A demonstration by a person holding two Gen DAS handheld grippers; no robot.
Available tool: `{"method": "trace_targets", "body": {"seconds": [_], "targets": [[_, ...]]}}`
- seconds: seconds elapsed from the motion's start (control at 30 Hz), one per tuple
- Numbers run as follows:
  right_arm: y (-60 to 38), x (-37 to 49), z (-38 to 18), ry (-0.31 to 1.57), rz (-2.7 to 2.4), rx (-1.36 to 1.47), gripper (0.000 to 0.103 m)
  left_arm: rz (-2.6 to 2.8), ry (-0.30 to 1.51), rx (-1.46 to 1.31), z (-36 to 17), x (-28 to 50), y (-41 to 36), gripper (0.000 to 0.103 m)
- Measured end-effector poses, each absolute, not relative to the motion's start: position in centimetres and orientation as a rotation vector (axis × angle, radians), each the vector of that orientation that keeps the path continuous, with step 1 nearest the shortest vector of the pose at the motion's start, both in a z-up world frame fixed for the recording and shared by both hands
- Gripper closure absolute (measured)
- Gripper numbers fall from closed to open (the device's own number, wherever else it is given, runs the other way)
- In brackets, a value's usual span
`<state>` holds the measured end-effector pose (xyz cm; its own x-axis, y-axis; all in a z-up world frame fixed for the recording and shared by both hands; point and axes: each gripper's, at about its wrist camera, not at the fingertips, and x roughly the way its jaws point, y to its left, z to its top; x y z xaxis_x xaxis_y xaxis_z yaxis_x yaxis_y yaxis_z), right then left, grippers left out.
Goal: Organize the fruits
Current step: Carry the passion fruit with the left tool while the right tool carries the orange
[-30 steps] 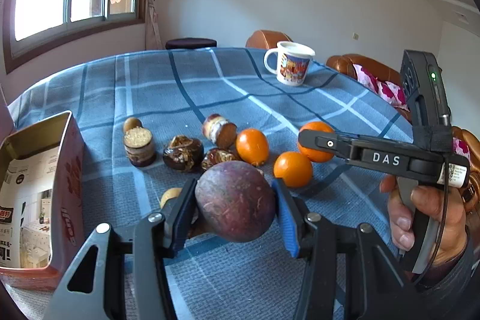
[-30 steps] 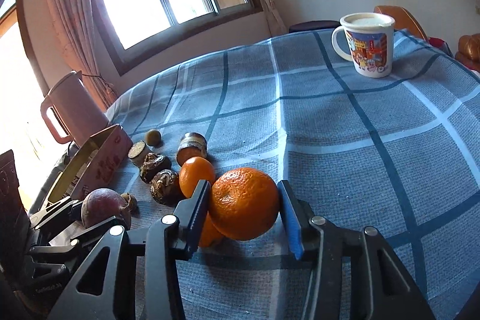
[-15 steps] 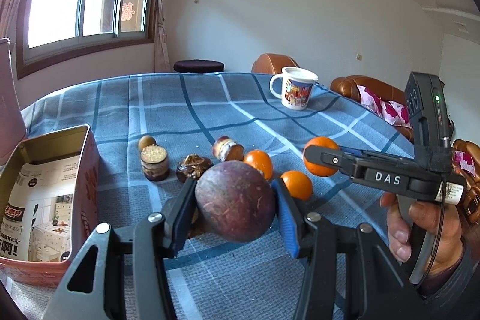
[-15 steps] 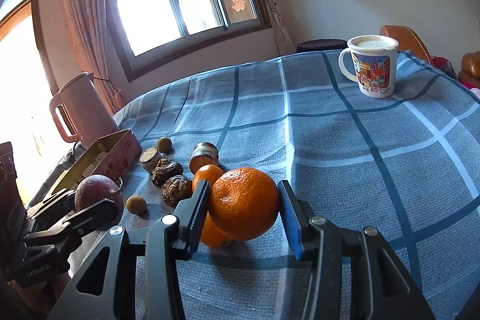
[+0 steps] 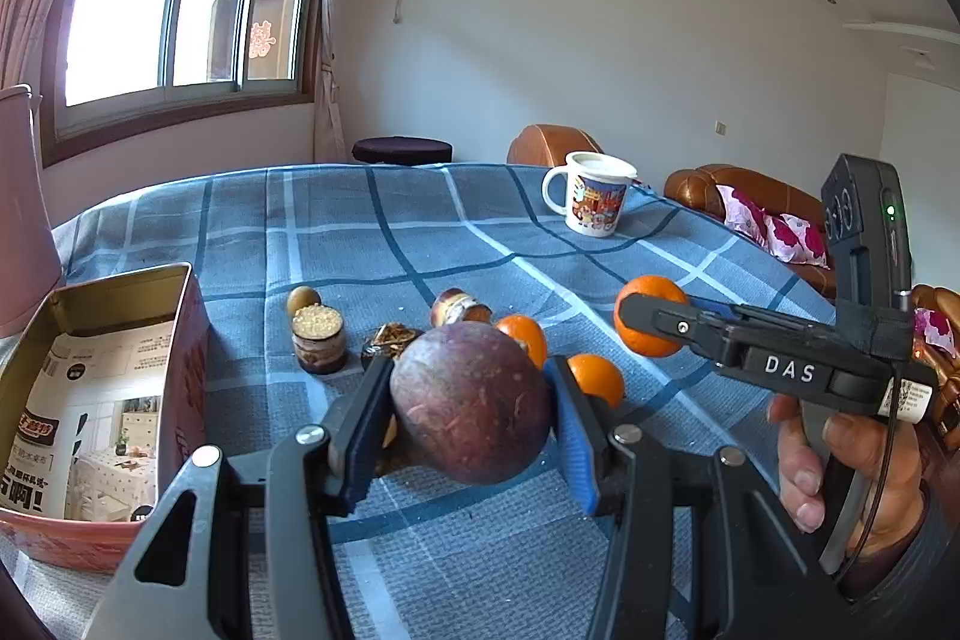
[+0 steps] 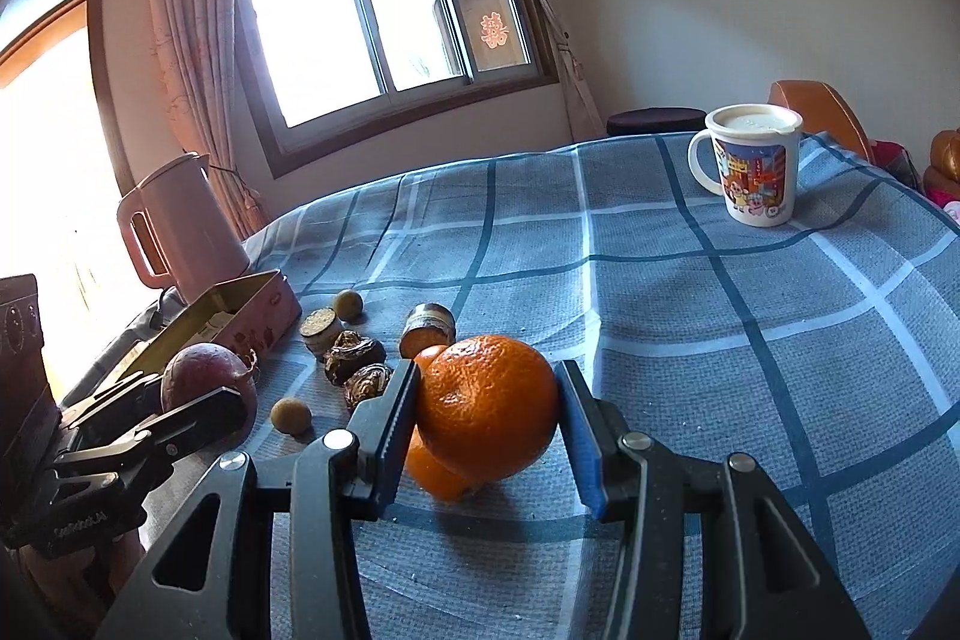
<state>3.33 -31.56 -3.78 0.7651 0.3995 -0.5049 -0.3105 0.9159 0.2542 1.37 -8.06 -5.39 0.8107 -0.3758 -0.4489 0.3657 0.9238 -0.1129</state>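
Observation:
My left gripper (image 5: 471,400) is shut on a round purple passion fruit (image 5: 474,412), held above the blue checked tablecloth (image 5: 420,244). The right wrist view shows the same fruit (image 6: 201,376) at the left, in that gripper (image 6: 198,397). My right gripper (image 6: 489,415) is shut on an orange (image 6: 486,418). From the left wrist view this orange (image 5: 645,298) hangs at the right, a hand behind it. Two more oranges (image 5: 528,337) (image 5: 597,379) lie on the cloth. Small brown fruits (image 6: 291,415) (image 6: 348,304) lie near them.
An open red tin box (image 5: 180,370) stands at the left, a pink kettle (image 6: 174,226) behind it. Small jars and wrapped sweets (image 6: 354,349) sit beside the fruit. A printed mug (image 6: 753,172) stands far right. Brown sofas (image 5: 708,187) lie beyond the table edge.
Both grippers have tipped upward a little, so the table sits lower in each view. Each keeps its fruit. Nothing on the cloth has moved.

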Motion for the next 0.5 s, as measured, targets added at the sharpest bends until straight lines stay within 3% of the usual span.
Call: {"method": "trace_targets", "body": {"seconds": [0.5], "targets": [[-31.48, 2.32, -3.35, 0.532, 0.408, 0.149, 0.055, -0.394, 0.437, -0.002, -4.98, 0.41, -8.3, 0.051]]}}
